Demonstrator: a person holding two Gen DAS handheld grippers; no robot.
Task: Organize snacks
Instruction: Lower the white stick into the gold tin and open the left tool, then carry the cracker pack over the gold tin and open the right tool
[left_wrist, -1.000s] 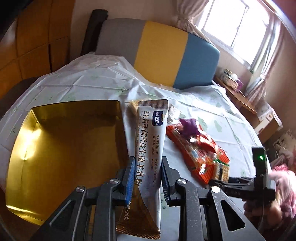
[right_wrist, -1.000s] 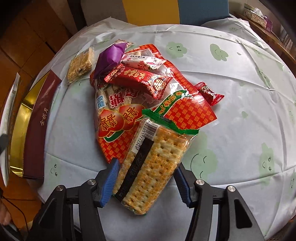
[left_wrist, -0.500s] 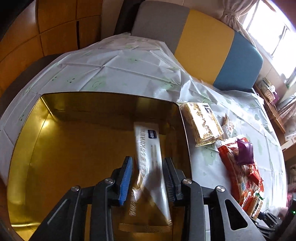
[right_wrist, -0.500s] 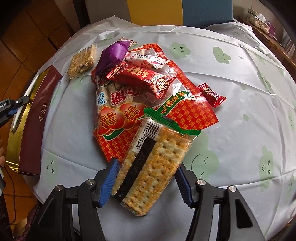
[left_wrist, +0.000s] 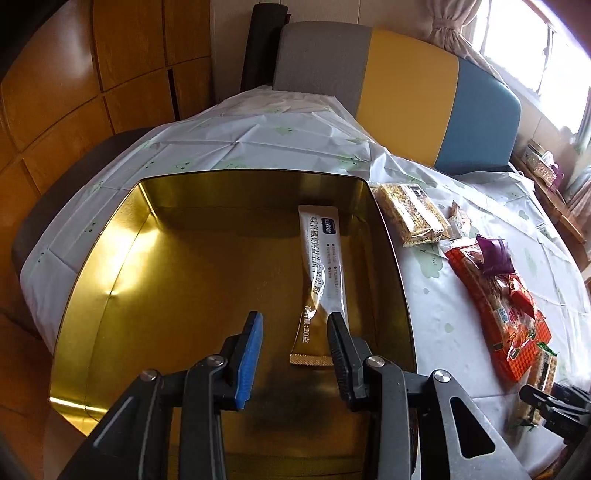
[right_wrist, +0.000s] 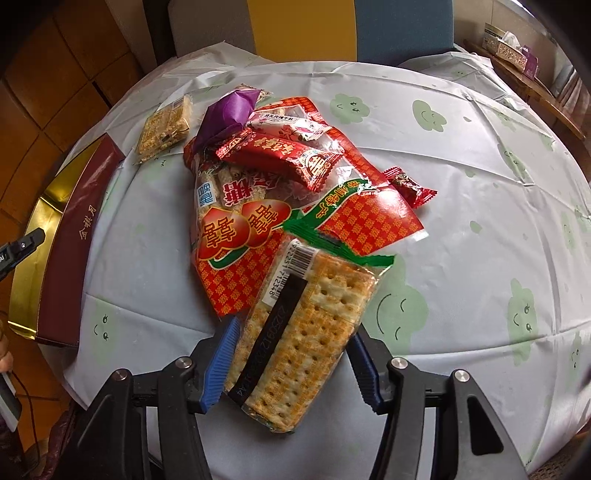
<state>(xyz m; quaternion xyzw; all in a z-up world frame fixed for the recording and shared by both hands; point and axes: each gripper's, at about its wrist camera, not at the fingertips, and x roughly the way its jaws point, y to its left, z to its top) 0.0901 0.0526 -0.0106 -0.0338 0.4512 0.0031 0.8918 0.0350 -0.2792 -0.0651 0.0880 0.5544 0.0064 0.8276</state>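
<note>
A white and gold sachet (left_wrist: 322, 273) lies flat inside the gold tin box (left_wrist: 122, 280), near its right wall. My left gripper (left_wrist: 295, 347) is open and empty just above the sachet's near end. My right gripper (right_wrist: 291, 362) is shut on a pack of crackers (right_wrist: 303, 339) and holds it over the table's near edge. Behind the pack lies a pile of snacks: a large red bag (right_wrist: 258, 229), a purple packet (right_wrist: 229, 110), red candy wrappers (right_wrist: 291, 155) and a grain bar (right_wrist: 164, 129).
The tin box shows at the left in the right wrist view, with a dark red side (right_wrist: 74, 236). A grain bar (left_wrist: 410, 214) lies right of the box. A grey, yellow and blue chair back (left_wrist: 406, 88) stands behind the table. The tablecloth (right_wrist: 461, 166) is white with green faces.
My left gripper carried the sachet from over the table into the tin box, then opened and let it go. The right gripper kept hold of the cracker pack and barely moved.
</note>
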